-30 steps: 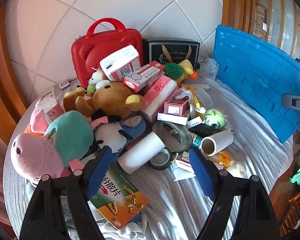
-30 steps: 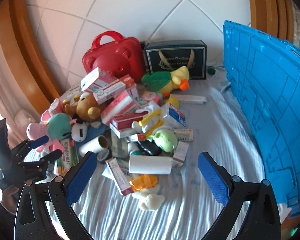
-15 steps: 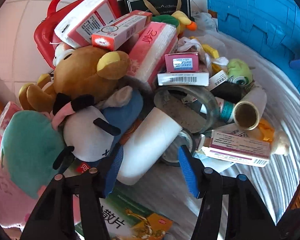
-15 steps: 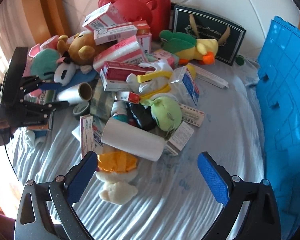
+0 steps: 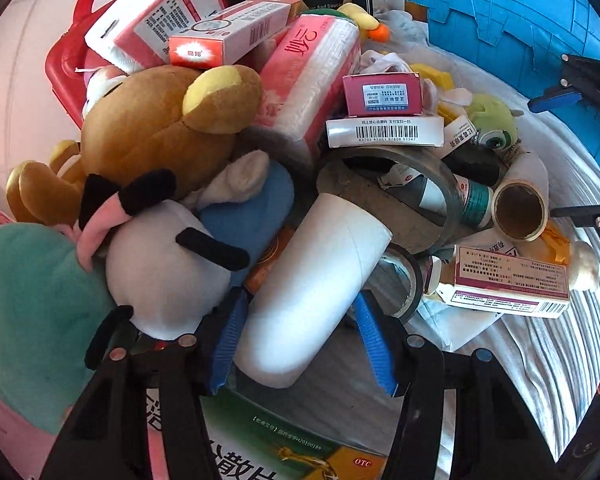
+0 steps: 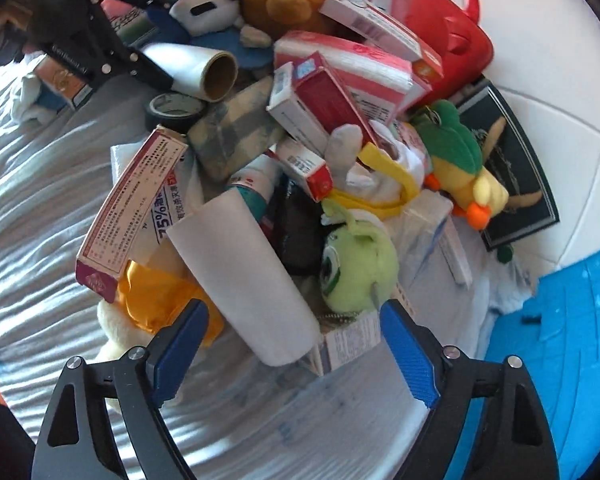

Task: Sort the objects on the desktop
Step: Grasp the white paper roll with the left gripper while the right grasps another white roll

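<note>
A heap of plush toys, medicine boxes, tape rolls and paper rolls lies on a striped cloth. My left gripper (image 5: 302,344) has its blue pads on both sides of a white paper roll (image 5: 312,280), closed against it; the same roll shows in the right wrist view (image 6: 196,68). My right gripper (image 6: 288,356) is open, its fingers on either side of the near end of a second white paper roll (image 6: 244,272), apart from it. A green one-eyed plush (image 6: 356,264) lies just right of that roll.
A brown bear plush (image 5: 160,128), a white plush (image 5: 164,264) and a teal plush (image 5: 32,312) crowd the left gripper's left side. Tape rolls (image 5: 404,284) lie to its right. A blue crate (image 6: 560,340) stands right; a red case (image 6: 440,28) stands behind the heap.
Both grippers have moved in toward the heap. The left jaws have narrowed from wide open onto the white paper roll. The right gripper has come down over the second roll, still open.
</note>
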`<state>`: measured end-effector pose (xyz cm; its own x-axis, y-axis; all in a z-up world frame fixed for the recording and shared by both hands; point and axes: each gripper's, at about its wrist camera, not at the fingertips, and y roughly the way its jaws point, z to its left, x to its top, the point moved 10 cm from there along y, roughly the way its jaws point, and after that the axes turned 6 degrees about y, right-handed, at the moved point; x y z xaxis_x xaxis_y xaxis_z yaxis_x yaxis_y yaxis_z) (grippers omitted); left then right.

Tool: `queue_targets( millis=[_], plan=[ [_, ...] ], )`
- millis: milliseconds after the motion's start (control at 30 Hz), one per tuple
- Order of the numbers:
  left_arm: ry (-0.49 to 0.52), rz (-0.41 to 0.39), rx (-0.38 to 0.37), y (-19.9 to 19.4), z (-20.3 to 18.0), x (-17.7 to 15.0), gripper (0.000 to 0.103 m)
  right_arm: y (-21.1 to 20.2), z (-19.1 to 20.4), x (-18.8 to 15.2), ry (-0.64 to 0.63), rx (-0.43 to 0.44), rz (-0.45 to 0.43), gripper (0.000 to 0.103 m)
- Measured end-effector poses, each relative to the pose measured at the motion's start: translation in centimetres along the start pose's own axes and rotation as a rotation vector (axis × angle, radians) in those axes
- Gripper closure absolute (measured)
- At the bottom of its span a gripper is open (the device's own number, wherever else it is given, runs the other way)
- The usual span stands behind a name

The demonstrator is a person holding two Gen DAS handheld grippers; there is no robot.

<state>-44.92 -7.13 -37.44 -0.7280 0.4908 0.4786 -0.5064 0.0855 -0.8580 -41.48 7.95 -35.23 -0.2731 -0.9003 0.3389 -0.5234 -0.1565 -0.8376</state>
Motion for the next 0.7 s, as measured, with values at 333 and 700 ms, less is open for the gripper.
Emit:
queue_targets(
  millis=[333,700],
  plan=[
    [-0.045,0.004,-0.036,0.4,-0.6,0.6,0.049,3.4,1.3,2.0,0.081,0.083,0.086,0.053],
    [-0.134,-0.091,-0.086,-2.6,-2.2,1.2,0.057,0.1,-2.3,-0.1,0.591,0.237,0.047,0.056]
  ],
)
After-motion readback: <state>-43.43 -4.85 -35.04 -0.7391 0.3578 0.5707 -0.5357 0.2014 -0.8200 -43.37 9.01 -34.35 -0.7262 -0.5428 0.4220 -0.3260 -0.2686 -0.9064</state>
